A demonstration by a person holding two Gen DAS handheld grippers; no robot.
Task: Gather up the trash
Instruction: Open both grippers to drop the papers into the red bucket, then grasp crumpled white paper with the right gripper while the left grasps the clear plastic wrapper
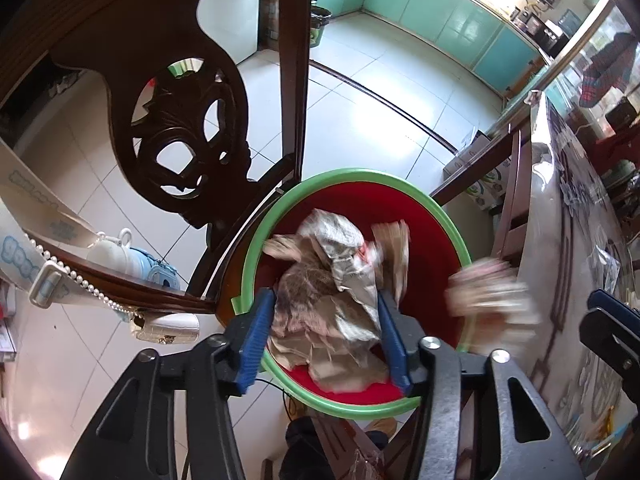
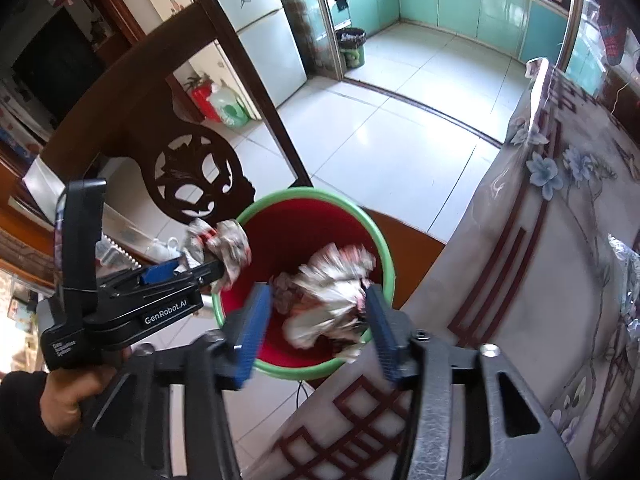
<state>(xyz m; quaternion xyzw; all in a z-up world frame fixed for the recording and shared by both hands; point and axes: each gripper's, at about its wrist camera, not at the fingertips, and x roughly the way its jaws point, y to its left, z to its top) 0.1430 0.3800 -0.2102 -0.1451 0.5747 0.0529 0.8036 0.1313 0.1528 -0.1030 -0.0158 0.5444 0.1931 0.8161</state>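
Left gripper was above the round red plastic bin with a green rim. Its blue-padded fingers were closed at a middling width on a crumpled grey-and-pink printed paper wad. The right wrist view showed this same wad pinched at the left gripper's tip, just over the bin's near-left rim.

Right gripper was also over the bin, with its fingers spread wide. A second crumpled white-and-pink paper wad showed between them, motion-blurred, and I could not tell whether it touched either pad. From the left wrist view that blurred wad sat at the bin's right rim, apart from the right gripper's tip.

Some darker crumpled scraps lay inside the bin.

The bin stood between a dark carved wooden chair and a table with a floral plastic cloth, over a white tiled floor.
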